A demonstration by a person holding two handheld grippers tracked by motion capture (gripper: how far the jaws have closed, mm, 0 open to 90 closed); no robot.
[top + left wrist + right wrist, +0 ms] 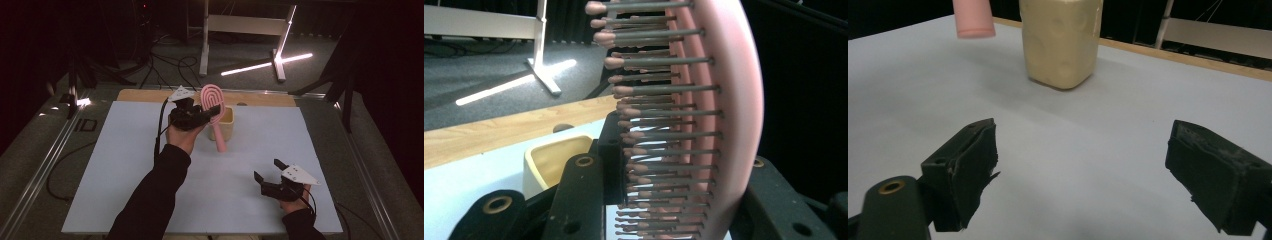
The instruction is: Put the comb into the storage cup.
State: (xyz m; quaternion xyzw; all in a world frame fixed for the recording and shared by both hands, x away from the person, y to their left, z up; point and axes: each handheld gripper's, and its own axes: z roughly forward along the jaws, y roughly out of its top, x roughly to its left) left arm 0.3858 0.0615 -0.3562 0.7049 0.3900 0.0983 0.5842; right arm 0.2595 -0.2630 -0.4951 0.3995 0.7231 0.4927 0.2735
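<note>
Pink hairbrush (214, 107) is clamped in left hand-held gripper (207, 116) beside cup (228, 128).

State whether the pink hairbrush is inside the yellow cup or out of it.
Out. The left gripper holds the hairbrush in the air beside the cup; its handle end hangs free above the table.

- The cup (223, 123) stands on the counter (125, 165), toward its far edge and near the middle.
- The hairbrush (213, 112) hangs just left of and before the cup, head up, handle end above the counter.
- The left claw (212, 114) is left of the cup, clamped on the hairbrush.
- The right claw (265, 170) sits near the counter's front right, well apart from the cup.
</note>
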